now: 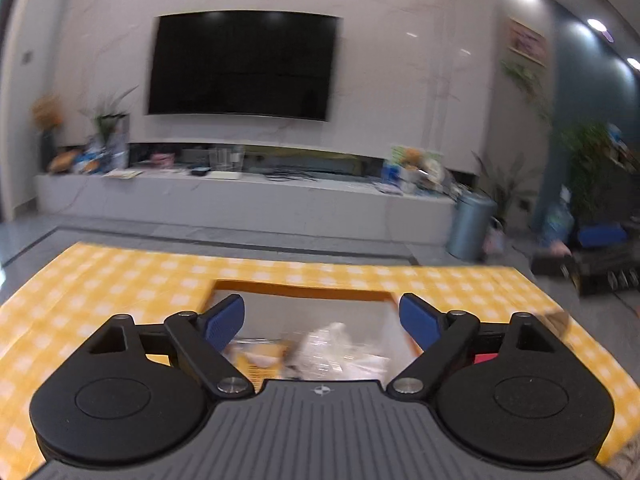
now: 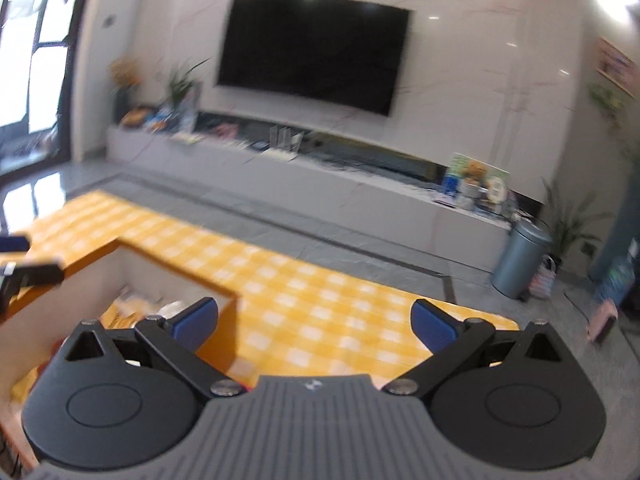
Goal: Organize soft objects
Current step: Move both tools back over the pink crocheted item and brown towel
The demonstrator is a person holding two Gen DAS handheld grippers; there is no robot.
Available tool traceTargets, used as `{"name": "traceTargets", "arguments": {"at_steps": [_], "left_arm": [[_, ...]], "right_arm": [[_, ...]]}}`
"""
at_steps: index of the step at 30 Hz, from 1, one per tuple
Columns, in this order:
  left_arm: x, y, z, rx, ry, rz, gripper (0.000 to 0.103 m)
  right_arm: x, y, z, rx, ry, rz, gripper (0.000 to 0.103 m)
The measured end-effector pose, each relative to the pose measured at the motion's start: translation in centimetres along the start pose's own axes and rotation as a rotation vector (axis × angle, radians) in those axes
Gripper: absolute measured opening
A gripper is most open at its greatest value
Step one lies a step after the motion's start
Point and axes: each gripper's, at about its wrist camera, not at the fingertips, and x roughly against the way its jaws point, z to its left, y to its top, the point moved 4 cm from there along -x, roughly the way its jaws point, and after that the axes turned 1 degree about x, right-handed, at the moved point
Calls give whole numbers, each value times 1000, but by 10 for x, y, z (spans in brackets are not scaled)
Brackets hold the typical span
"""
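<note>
An open orange-rimmed box (image 1: 300, 290) sits on the table with the yellow checked cloth (image 1: 100, 280). Inside it lie soft packets in clear wrap (image 1: 336, 344), blurred. My left gripper (image 1: 322, 320) is open and empty, held above the box. The box also shows in the right wrist view (image 2: 168, 258), at the left, with packets inside (image 2: 136, 304). My right gripper (image 2: 314, 326) is open and empty above the cloth (image 2: 320, 300), to the right of the box. Part of the left gripper (image 2: 24, 270) shows at the left edge.
Beyond the table are grey floor, a long white TV bench (image 1: 240, 200) with clutter, a wall TV (image 1: 240, 64), a grey bin (image 1: 470, 226) and plants (image 1: 588, 160). A red item (image 1: 486, 357) peeks out behind my left gripper's right arm.
</note>
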Motion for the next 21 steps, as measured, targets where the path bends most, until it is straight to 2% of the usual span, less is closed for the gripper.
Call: {"name": "traceTargets", "arguments": {"at_steps": [3,7,12,15,18,21], "left_arm": [[-3,2,-24,-16,-59,15,103],[-11,8,-54,-89,-26,18,103],[-28,9,-91,-141,-29,50,103],[-34,7,-113,-165,-53,77,103],[-41,4,-136,-209,-45,74,103],[-47,3,-157,-226,-36,79,103]], "right_arm": [[6,-13,-33,-118,-14,-24,101],[9,-37,-75,-260,-74,-34,101],[1,-66,-109,-329,-147,10,101],[-6,-81,-131,-453,-190,77,101],[-7,-96,-149,-591,-182,92,101],[-5,-113,-167,-761,-113,75,101]]}}
